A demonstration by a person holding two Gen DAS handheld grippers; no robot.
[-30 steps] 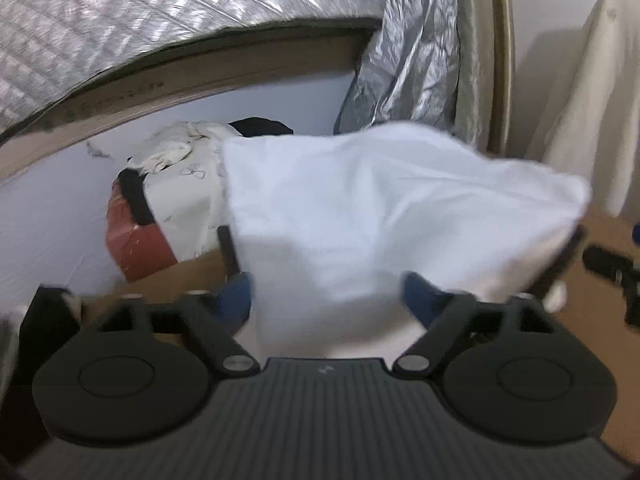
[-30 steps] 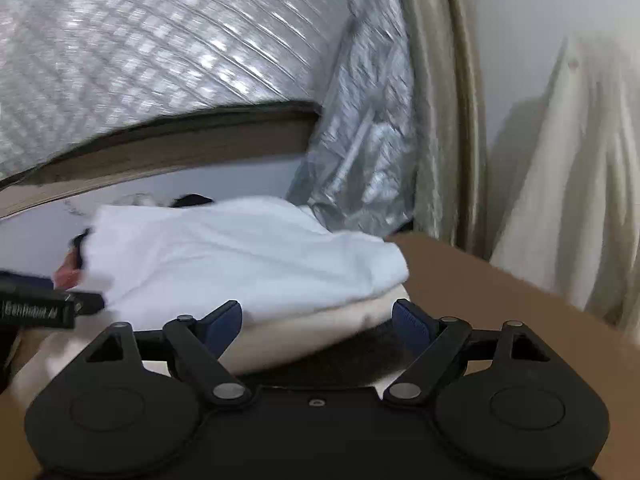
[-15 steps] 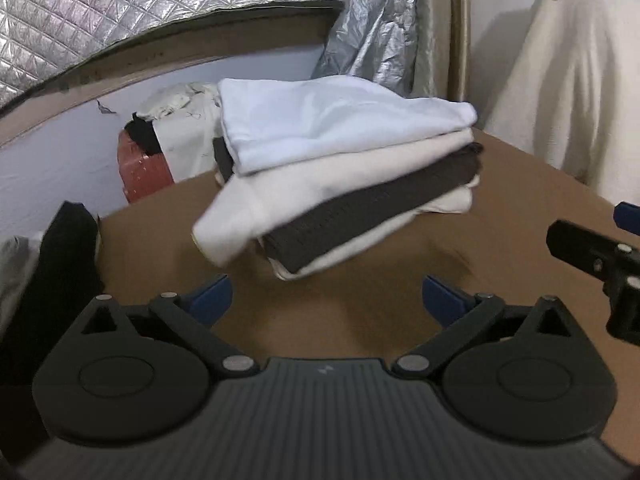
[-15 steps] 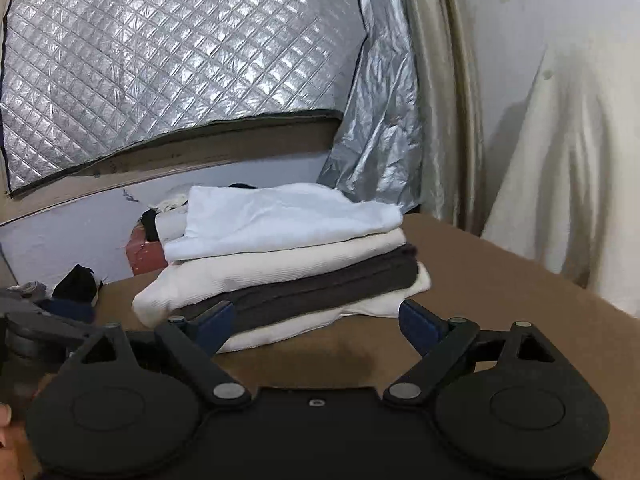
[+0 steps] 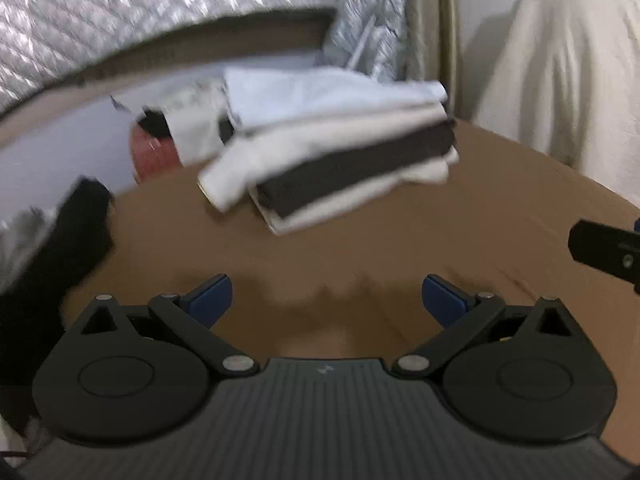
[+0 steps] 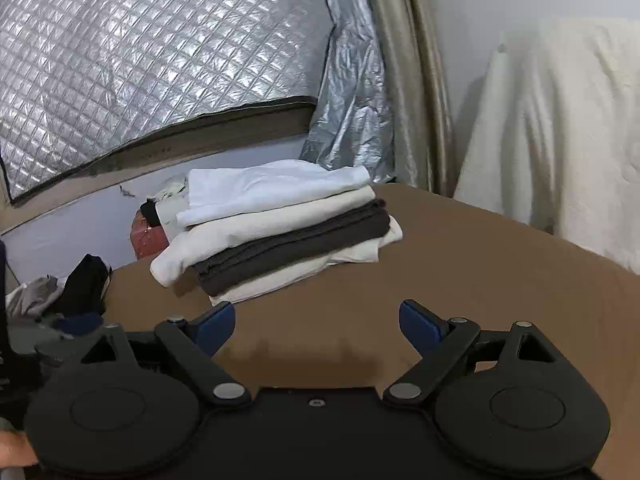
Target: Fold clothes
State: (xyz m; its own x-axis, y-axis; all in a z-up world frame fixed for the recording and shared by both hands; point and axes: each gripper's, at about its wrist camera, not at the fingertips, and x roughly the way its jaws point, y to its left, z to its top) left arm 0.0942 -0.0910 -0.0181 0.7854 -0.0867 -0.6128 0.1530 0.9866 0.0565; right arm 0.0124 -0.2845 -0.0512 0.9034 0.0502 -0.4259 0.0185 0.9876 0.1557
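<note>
A stack of folded clothes (image 6: 276,224) sits at the far side of the brown table (image 6: 460,280): a white garment (image 6: 276,184) on top, then cream, dark grey and white layers. The left wrist view shows the same stack (image 5: 332,152), blurred. My left gripper (image 5: 326,300) is open and empty, hovering over the table in front of the stack. My right gripper (image 6: 316,324) is also open and empty, a little back from the stack. The right gripper's finger (image 5: 604,248) shows at the right edge of the left wrist view.
Unfolded dark and grey clothes (image 6: 76,292) lie at the table's left edge. A red object (image 6: 148,240) under patterned cloth sits behind the stack. A quilted silver sheet (image 6: 160,60) covers the back wall, and a cream cloth (image 6: 560,128) hangs at right.
Both grippers drew back from the stack, leaving the white garment on top. The left view has shifted and blurred in the last half second.
</note>
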